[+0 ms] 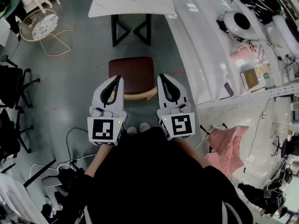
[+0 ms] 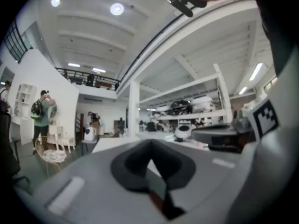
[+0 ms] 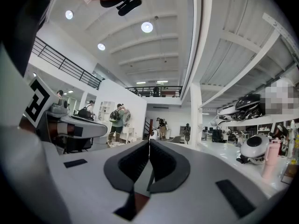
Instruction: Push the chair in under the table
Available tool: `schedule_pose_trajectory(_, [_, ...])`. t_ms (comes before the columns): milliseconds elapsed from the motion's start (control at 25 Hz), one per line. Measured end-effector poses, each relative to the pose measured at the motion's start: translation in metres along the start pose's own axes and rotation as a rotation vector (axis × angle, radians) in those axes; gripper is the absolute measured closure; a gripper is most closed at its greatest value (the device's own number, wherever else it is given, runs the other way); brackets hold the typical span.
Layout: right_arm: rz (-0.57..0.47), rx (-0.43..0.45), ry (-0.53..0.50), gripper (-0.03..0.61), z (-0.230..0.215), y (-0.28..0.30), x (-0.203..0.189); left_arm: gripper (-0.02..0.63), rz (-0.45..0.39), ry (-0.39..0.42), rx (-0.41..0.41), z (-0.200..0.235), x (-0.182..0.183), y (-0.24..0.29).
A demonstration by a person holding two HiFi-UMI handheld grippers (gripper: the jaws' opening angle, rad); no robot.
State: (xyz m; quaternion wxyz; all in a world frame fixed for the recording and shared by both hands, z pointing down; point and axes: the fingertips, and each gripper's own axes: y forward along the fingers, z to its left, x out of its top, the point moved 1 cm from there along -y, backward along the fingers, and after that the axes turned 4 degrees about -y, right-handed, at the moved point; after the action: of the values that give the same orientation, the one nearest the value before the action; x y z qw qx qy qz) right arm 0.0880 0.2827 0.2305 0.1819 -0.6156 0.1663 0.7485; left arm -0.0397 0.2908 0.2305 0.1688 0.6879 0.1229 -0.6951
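A grey floor [image 1: 70, 78] fills most of the head view, with a long white workbench [image 1: 201, 45] running down the right side. A white marble table [image 1: 131, 1] on black legs [image 1: 131, 29] sits at top centre. The chair [image 1: 131, 73], with a dark red seat and a curved wooden backrest [image 1: 138, 95], stands at the centre of the frame just below the table, its seat out from under the tabletop. The left gripper [image 1: 118, 78] and right gripper [image 1: 161, 77] are held level, side by side. Their tips overlap the seat's left and right edges, though contact with the chair cannot be told. Both pairs of jaws are pressed together with nothing between them.
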Motion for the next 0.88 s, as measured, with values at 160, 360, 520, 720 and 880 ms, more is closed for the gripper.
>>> schedule_pose_trajectory(160, [-0.019,0.000,0.012,0.557,0.006,0.002,0.003,0.607,0.006,0.001,0.000,0.005,-0.002,-0.004])
schedule_pose_trajectory(360, [-0.020,-0.013,0.023,0.555,0.012,0.001,0.000,0.607,0.008,-0.006,-0.023,0.011,-0.009,-0.008])
schedule_pose_trajectory(520, [0.010,-0.022,0.031,0.555,0.015,-0.001,-0.011,0.607,0.015,-0.015,-0.042,0.016,-0.019,-0.011])
schedule_pose_trajectory(720, [0.025,-0.015,0.034,0.555,0.009,0.011,-0.023,0.607,0.025,-0.027,-0.053,0.022,-0.030,0.001])
schedule_pose_trajectory(880, [0.022,0.009,0.011,0.555,0.001,0.032,-0.028,0.607,0.032,-0.025,-0.052,0.030,-0.035,0.020])
